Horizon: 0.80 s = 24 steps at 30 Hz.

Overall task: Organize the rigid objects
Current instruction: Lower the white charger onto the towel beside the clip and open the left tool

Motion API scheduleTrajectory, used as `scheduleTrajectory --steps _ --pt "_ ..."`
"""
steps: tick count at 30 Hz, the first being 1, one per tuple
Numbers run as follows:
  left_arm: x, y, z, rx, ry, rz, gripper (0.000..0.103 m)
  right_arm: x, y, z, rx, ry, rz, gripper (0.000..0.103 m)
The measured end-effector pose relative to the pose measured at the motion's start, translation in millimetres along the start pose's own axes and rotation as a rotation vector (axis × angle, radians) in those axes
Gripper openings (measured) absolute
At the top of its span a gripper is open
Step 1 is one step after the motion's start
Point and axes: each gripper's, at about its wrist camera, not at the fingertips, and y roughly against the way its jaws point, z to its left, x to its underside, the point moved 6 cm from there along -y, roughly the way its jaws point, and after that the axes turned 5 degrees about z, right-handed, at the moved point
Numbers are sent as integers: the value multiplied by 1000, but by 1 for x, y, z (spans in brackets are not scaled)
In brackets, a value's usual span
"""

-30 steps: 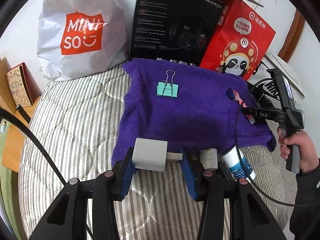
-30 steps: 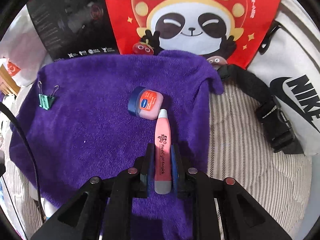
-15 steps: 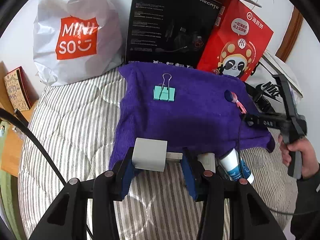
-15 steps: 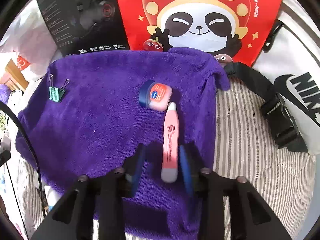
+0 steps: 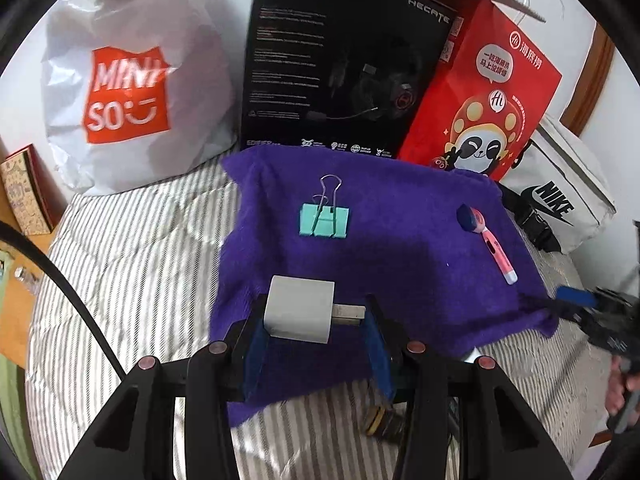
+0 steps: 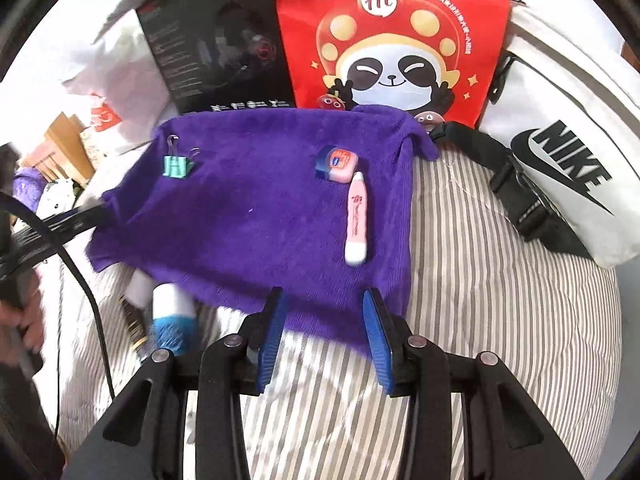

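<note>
Holding the white charger plug [image 5: 299, 309] in my left fingers [image 5: 316, 340], I keep it just above the near edge of the purple towel [image 5: 400, 248]. The blue pads squeeze it from both sides, with its metal prongs poking toward 3 o'clock.

My right fingers [image 6: 324, 336] have just been opening, and now they stand apart with nothing between them. They hang over the near edge of the towel and the striped bed [image 6: 500, 320].

The pink lip balm stick [image 6: 357, 218] lies flat on the towel at about 12 o'clock from my right fingers, a little way off. Its tip touches the small round jar with the blue lid [image 6: 335, 163]. The green binder clip [image 6: 176, 165] sits well apart from them, at 10 o'clock, near the far left corner of the towel.

At 9 o'clock from my right fingers, a white tube with a blue label [image 6: 172, 316] lies on the bed, partly under the towel's edge. It looks blurry.

Behind the towel, leaning up, are a black box [image 5: 344, 68], a red bag with a panda [image 5: 488, 92] and a white shopping bag [image 5: 132, 92]. A white bag with a black strap [image 6: 568, 152] lies at 2 o'clock from my right fingers.
</note>
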Motion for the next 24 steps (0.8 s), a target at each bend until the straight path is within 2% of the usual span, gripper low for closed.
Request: scheduleTrajectory --steps 10,24 --pt "-18 -38 -8 -40 -36 -1 43 32 18 7 -46 -18 -10 44" --pt "-28 -68 -15 -124 -82 17 43 50 14 17 -116 -11 17 44"
